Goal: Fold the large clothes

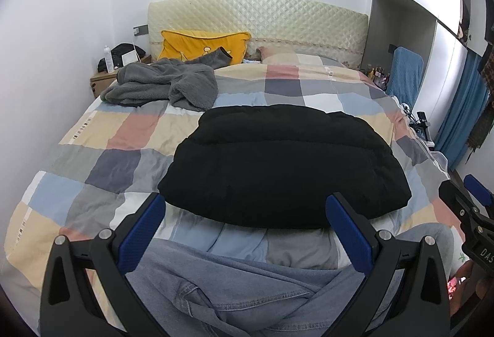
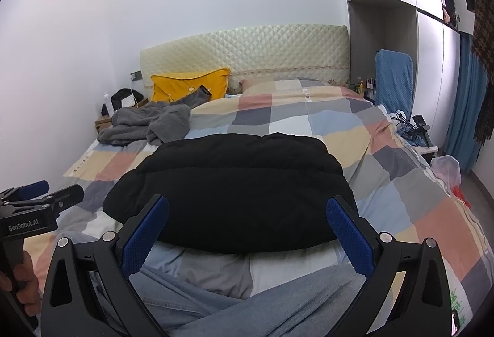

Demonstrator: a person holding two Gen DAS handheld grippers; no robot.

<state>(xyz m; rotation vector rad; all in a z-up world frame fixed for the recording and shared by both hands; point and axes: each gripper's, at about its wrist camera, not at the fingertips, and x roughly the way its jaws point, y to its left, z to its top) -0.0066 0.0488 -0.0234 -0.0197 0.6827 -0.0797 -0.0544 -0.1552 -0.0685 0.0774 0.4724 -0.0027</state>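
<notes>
A black padded garment [image 1: 284, 164] lies folded into a thick rectangle on the checked bedspread [image 1: 92, 133]; it also shows in the right wrist view [image 2: 234, 192]. My left gripper [image 1: 247, 232] is open and empty, held just short of its near edge. My right gripper [image 2: 247, 232] is open and empty, also just short of the near edge. A light blue denim garment [image 1: 234, 297] lies crumpled under both grippers at the bed's near end [image 2: 191, 303]. The right gripper shows at the right edge of the left view [image 1: 463, 204]; the left gripper at the left edge of the right view [image 2: 40, 198].
A grey fleece garment [image 1: 160, 84] lies crumpled at the far left of the bed, near a yellow pillow [image 1: 203, 43] and the quilted headboard [image 1: 262, 19]. A nightstand [image 1: 105, 77] stands far left. A blue chair [image 2: 395, 81], cables and a plastic bag [image 2: 444, 167] are at the right.
</notes>
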